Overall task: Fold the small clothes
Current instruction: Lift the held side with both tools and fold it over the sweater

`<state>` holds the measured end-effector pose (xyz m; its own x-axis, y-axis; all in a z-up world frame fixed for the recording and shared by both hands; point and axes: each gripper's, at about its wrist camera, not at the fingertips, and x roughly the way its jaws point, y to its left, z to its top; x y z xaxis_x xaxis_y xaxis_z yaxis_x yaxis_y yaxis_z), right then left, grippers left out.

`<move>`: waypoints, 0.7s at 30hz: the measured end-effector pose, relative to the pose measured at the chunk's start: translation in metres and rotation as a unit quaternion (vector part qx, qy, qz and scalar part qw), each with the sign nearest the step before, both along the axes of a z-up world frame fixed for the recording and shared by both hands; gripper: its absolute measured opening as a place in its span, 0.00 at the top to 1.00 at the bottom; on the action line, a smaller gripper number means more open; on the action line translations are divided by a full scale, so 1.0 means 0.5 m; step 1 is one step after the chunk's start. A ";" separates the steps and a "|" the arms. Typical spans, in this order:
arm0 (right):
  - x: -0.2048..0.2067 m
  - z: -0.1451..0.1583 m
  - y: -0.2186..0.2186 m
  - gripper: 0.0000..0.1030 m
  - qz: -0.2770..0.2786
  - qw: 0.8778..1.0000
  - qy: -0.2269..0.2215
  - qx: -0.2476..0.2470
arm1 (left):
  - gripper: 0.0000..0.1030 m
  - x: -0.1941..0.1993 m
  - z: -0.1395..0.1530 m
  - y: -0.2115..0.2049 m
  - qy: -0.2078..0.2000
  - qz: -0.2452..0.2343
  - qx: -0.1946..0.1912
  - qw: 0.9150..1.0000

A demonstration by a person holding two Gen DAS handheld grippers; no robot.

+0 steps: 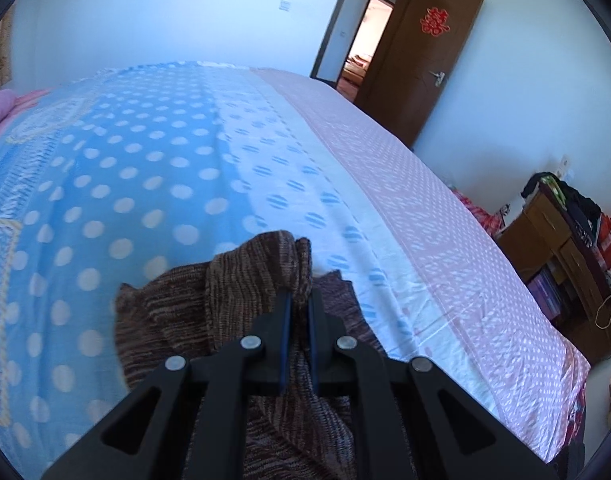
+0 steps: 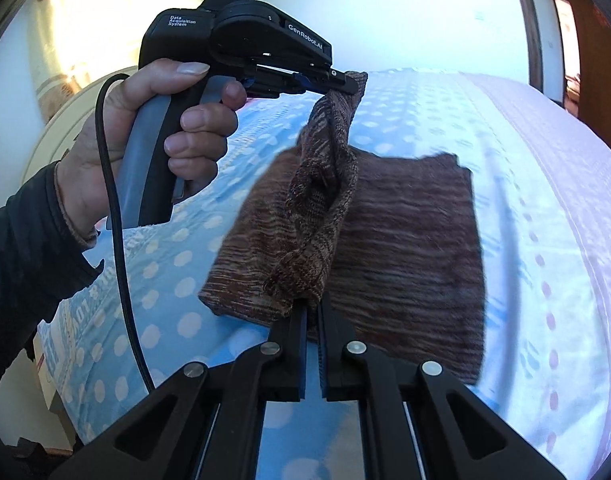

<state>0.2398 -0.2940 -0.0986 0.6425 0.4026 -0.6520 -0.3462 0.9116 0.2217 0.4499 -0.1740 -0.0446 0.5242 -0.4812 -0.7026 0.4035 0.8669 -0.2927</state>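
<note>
Now mid-fold: both jaws clamped on brown knit (image 2: 405, 248), left gripper (image 2: 345, 80) and right gripper (image 2: 313, 312) lifting one edge; rest lies on bed (image 2: 545, 160). Advice: keep corners level, lay edge flush.

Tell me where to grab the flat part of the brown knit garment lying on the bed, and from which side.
Take the brown knit garment at its far right corner, coming from the bed's pink side. That corner lies flat and squared, clear of the raised strip that the left gripper and right gripper hold pinched between them.
</note>
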 end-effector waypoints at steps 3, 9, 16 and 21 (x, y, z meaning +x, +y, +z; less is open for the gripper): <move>0.000 -0.006 -0.021 0.96 -0.010 1.000 0.012 0.008 | 0.92 0.000 -0.015 -0.031 0.005 -0.010 0.006 1.000; -0.008 -0.018 -0.077 0.96 -0.037 0.999 0.027 0.020 | 0.92 0.000 -0.046 -0.086 0.014 -0.027 0.018 0.999; -0.001 -0.050 -0.136 0.96 -0.068 0.994 0.063 0.054 | 0.92 -0.007 -0.091 -0.152 0.022 -0.037 0.033 0.999; -0.006 -0.073 -0.167 0.96 -0.078 0.990 0.087 0.083 | 0.83 -0.026 -0.109 -0.173 -0.002 -0.016 0.100 0.995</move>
